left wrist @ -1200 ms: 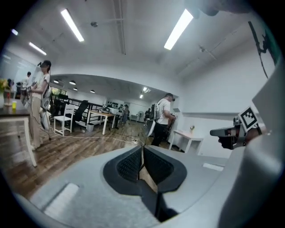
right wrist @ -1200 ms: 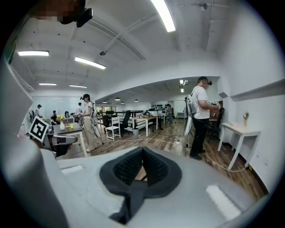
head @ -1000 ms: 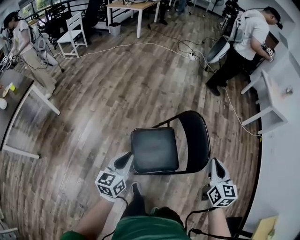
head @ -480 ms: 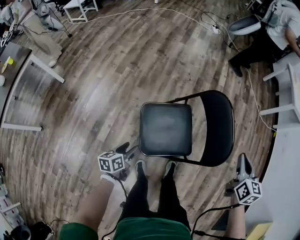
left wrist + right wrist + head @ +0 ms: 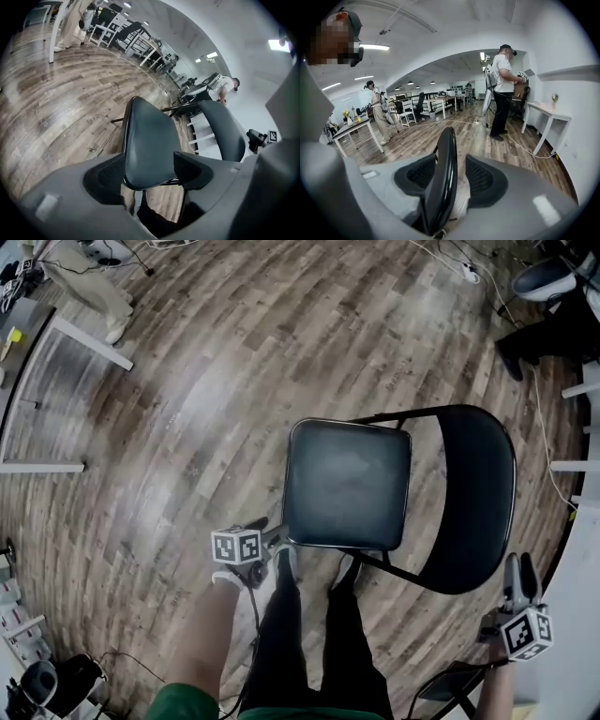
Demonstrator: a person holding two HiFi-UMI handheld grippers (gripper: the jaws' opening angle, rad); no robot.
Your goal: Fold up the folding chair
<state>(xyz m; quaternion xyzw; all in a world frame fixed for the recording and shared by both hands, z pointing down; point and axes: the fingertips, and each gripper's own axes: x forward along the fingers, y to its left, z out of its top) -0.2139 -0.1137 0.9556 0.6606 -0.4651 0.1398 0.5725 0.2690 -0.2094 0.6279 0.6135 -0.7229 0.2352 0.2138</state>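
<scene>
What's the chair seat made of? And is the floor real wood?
The seat looks like black vinyl or fake leather over padding: smooth, with a soft sheen. The frame looks like thin black-painted metal tube. The floor shows wood-grain planks with shiny glare; real wood or laminate, I can't tell.

The folding chair (image 5: pixel 375 474) stands on the floor (image 5: pixel 187 409), its backrest (image 5: pixel 473 498) right of the seat (image 5: pixel 342 488).
</scene>
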